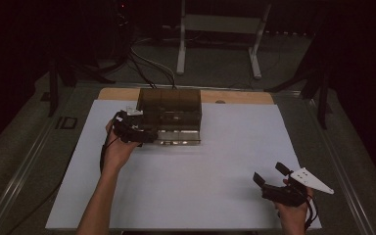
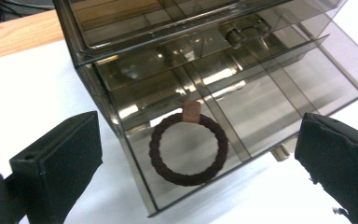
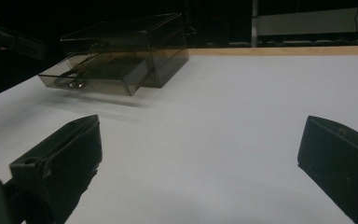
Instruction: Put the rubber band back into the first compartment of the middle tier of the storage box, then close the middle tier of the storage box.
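White surface [image 1: 186, 181] carries a smoky drawer box [image 1: 170, 105]. My left tongs [image 2: 196, 154] gape empty directly over the hair tie [image 2: 188, 149], lying flat in its pulled-out drawer [image 2: 261, 112]; my right tongs [image 1: 271, 175], open too, sit well apart.

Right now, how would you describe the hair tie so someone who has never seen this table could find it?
On the white table sheet stands a smoky see-through drawer box with its bottom drawer pulled out. The hair tie lies flat in that drawer's end compartment, just below the left gripper. It is a dark braided ring with a small brown tab, and it has the compartment to itself.
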### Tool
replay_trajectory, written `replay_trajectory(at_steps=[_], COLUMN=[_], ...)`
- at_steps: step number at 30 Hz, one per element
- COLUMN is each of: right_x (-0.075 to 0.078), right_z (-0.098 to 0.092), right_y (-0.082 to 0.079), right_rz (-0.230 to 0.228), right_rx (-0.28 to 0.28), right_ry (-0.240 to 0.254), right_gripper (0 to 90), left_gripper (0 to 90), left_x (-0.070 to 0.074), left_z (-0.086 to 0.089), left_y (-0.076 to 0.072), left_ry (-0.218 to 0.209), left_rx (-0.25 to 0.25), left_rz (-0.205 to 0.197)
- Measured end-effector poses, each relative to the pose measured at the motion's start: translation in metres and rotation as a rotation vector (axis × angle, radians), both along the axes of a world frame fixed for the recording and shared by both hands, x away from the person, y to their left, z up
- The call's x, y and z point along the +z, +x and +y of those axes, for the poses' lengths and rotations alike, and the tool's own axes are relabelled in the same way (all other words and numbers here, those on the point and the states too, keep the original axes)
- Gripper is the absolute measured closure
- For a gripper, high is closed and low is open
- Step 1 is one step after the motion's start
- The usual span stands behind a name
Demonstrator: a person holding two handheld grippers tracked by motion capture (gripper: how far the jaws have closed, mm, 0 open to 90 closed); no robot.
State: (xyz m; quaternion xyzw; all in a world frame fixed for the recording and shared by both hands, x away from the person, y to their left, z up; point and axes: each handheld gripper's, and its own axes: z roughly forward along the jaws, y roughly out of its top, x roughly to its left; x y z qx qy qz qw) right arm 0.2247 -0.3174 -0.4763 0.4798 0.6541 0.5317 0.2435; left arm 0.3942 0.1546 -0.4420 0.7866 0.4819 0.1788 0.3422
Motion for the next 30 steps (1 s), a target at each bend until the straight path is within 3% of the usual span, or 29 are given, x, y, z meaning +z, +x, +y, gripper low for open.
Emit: replay_trajectory(at_steps=[18, 30], right_x=[0.0, 0.0], right_z=[-0.001, -0.001], right_y=[0.0, 0.0], right_rz=[-0.001, -0.001], right_rx=[-0.002, -0.003], right_ry=[0.001, 0.003], right_gripper=[0.0, 0.0], left_gripper=[2.1, 2.2], left_x=[-0.001, -0.001], left_z=[-0.021, -0.027], left_y=[-0.01, -0.018], left_ry=[-0.016, -0.016], left_rx=[-0.085, -0.103], left_rz=[-0.008, -0.025])
